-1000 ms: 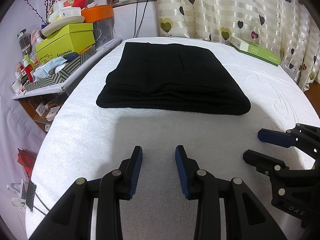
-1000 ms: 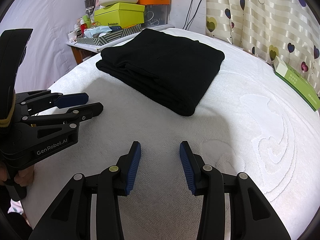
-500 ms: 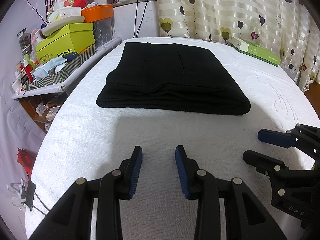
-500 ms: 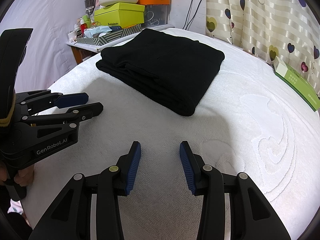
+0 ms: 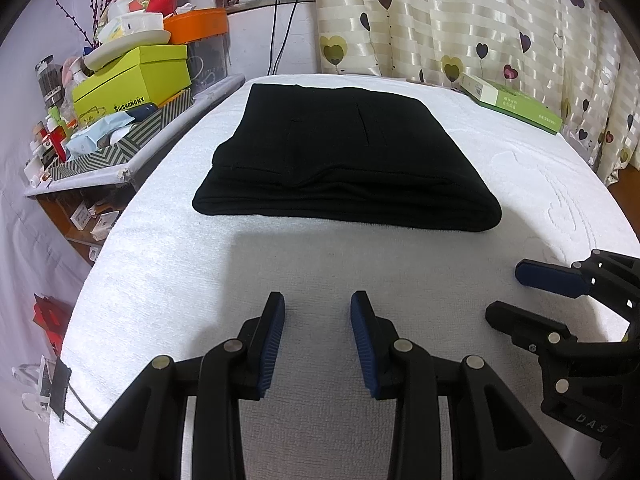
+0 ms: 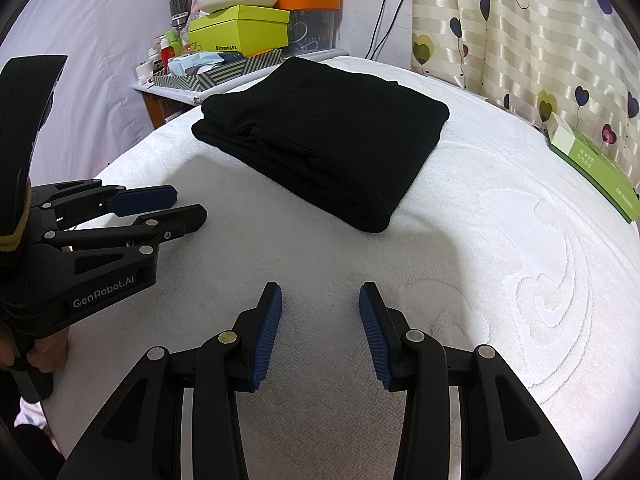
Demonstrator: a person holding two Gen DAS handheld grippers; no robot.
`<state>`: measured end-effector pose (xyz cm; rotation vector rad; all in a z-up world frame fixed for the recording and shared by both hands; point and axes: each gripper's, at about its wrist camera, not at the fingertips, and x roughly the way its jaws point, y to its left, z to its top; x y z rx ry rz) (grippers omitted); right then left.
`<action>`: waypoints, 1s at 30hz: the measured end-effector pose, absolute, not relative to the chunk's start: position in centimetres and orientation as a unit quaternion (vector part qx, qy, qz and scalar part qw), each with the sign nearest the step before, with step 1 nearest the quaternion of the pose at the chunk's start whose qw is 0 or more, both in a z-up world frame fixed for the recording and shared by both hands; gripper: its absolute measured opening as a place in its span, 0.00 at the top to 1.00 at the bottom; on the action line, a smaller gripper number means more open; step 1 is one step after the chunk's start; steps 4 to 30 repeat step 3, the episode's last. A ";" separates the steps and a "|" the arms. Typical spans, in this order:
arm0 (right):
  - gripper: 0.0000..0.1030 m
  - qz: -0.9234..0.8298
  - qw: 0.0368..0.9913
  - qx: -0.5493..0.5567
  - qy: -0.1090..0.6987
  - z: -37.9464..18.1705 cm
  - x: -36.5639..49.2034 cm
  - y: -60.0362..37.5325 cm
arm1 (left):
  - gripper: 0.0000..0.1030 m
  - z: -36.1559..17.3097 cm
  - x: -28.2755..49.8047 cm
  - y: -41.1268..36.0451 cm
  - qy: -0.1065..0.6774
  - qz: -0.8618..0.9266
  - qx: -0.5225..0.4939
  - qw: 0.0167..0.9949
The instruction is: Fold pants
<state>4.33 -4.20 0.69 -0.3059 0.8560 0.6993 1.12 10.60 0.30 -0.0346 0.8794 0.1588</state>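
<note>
Lying folded square on the white towelling bed cover (image 5: 540, 184), black pants (image 5: 344, 160); left claw (image 5: 318, 336) and right claw (image 6: 320, 334) both agape, empty; risk: further tugging likely unfolds layers.

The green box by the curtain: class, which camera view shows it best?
The left wrist view: the whole green box lies inside the picture, with its top and long side visible. In the right wrist view it sits at the picture's edge, distorted and seen more end-on.

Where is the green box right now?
The green box lies on the far right side of the white bed cover, next to the heart-print curtain, to the right of the folded black pants.
</note>
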 end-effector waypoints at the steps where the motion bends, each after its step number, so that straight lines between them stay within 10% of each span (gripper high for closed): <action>1: 0.59 0.331 0.840 -0.145 0.405 0.7 4.3 -4.2 | 0.64 0.3 1.1 10.6 0.425 0.077 -0.018 0.902; 30: 0.59 0.331 0.840 -0.145 0.405 0.7 4.3 -4.2 | 0.64 0.3 1.1 10.5 0.425 0.077 -0.017 0.902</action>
